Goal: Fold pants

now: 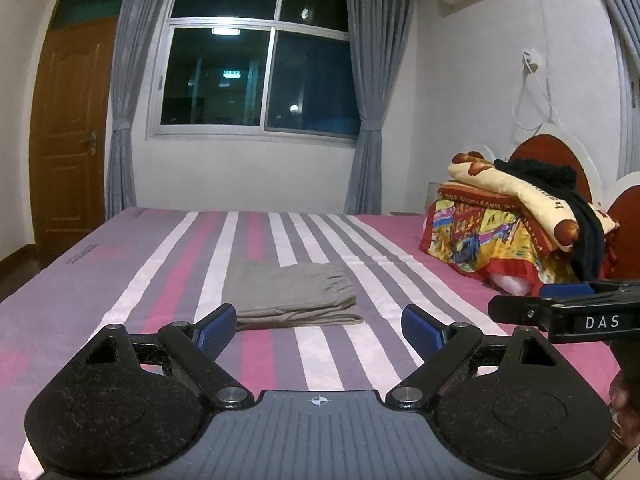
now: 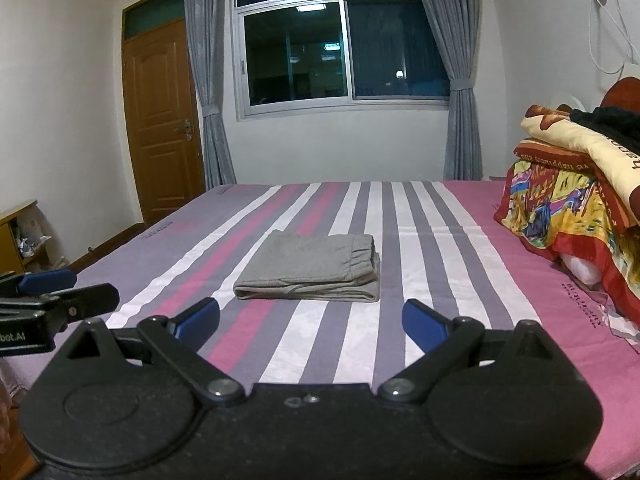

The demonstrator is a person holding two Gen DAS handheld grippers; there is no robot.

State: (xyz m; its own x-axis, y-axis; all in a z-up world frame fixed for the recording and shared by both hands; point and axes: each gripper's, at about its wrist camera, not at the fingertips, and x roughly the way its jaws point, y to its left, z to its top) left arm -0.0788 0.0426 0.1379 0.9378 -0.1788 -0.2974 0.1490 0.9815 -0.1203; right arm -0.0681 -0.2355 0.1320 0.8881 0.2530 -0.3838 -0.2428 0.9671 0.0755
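Note:
The grey pants (image 1: 292, 294) lie folded into a compact rectangle on the striped bed sheet (image 1: 120, 280), its elastic waistband on the right side. They also show in the right wrist view (image 2: 312, 268). My left gripper (image 1: 318, 326) is open and empty, held above the bed just in front of the pants. My right gripper (image 2: 310, 322) is open and empty, also in front of the pants. Each gripper shows at the edge of the other's view: the right one (image 1: 560, 304), the left one (image 2: 48, 292).
A pile of colourful folded blankets (image 1: 512, 228) with a black garment (image 1: 576, 208) on top sits at the right by the red headboard (image 1: 552, 152). A window with grey curtains is behind the bed, a wooden door (image 2: 160, 120) at left, and a small shelf (image 2: 16, 232).

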